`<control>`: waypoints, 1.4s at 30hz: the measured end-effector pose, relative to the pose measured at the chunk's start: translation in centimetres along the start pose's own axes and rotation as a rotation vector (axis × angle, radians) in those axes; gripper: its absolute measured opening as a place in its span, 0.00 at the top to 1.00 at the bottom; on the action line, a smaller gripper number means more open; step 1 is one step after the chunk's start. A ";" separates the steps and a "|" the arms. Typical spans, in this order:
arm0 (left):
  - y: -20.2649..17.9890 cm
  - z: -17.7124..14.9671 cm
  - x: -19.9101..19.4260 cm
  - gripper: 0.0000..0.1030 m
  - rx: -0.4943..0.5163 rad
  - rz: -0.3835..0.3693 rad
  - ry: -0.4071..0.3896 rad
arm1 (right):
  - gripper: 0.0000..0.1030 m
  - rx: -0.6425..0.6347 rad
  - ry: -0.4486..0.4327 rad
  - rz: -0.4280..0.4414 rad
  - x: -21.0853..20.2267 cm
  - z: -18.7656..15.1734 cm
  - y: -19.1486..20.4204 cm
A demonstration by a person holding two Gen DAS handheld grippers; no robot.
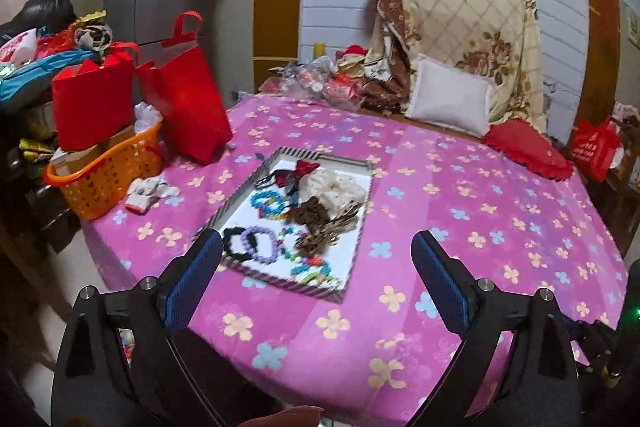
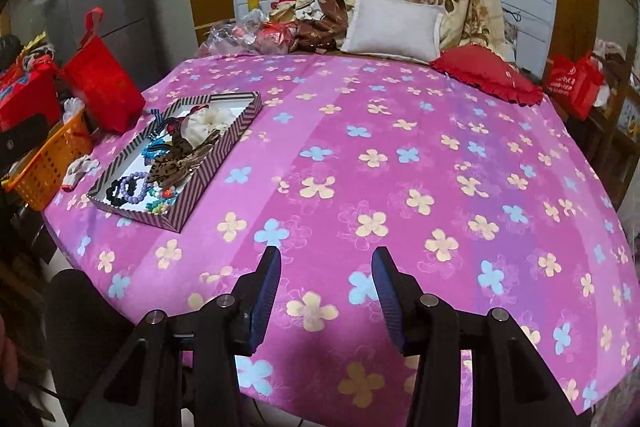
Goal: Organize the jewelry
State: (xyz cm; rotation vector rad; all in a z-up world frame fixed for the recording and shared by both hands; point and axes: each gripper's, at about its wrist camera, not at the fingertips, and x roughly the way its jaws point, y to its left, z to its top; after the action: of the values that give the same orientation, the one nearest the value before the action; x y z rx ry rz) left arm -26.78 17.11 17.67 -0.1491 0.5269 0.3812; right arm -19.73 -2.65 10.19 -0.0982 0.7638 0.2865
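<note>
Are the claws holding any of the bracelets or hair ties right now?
No, nothing is held. The left claw and the right claw are both open and empty above the pink bedspread. The bracelets and hair ties all lie in the striped box.

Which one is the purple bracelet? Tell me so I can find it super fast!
Find the pink flowered bedspread, then the striped tray lying on it. At the tray's near end, the purple bead bracelet lies right beside a black bead bracelet. It is the only pale purple ring of round beads; the others nearby are black or multicoloured.
</note>
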 end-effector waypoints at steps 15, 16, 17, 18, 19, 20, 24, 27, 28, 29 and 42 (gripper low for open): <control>0.1 -2.3 -1.0 0.07 0.064 -0.009 0.109 | 0.38 0.018 -0.002 -0.048 -2.0 -0.5 0.0; 0.2 -2.4 -0.9 0.07 0.063 -0.011 0.113 | 0.38 0.015 0.004 -0.055 -1.9 -0.6 0.2; 0.3 -2.5 -0.7 0.07 0.062 -0.014 0.120 | 0.38 0.013 0.009 -0.059 -1.8 -0.7 0.2; 0.5 -2.6 -0.5 0.07 0.059 -0.019 0.127 | 0.38 0.010 0.018 -0.062 -1.5 -0.7 0.5; 0.6 -2.6 -0.3 0.07 0.055 -0.022 0.133 | 0.38 0.006 0.027 -0.067 -1.3 -0.8 0.7; 0.9 -2.8 -0.1 0.07 0.047 -0.025 0.140 | 0.38 0.004 0.034 -0.072 -1.0 -0.8 0.9; 1.8 -3.5 0.7 0.07 0.026 -0.033 0.168 | 0.38 -0.015 0.063 -0.082 0.0 -1.3 2.1; 2.1 -4.0 1.0 0.07 0.028 -0.031 0.182 | 0.38 -0.029 0.080 -0.089 0.5 -1.6 2.6; 2.1 -4.1 1.2 0.07 0.027 -0.035 0.190 | 0.38 -0.028 0.083 -0.088 0.6 -1.7 2.7; 2.2 -4.3 1.2 0.07 0.026 -0.038 0.195 | 0.38 -0.029 0.085 -0.087 0.7 -1.8 2.7; 1.5 -5.0 1.6 0.07 0.044 -0.049 0.226 | 0.37 -0.004 0.106 -0.112 1.3 -2.5 2.4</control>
State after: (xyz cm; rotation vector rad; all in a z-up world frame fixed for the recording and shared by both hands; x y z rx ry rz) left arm -28.38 17.84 12.52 -0.1633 0.7524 0.3065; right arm -21.20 -0.51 7.57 -0.1603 0.8593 0.1771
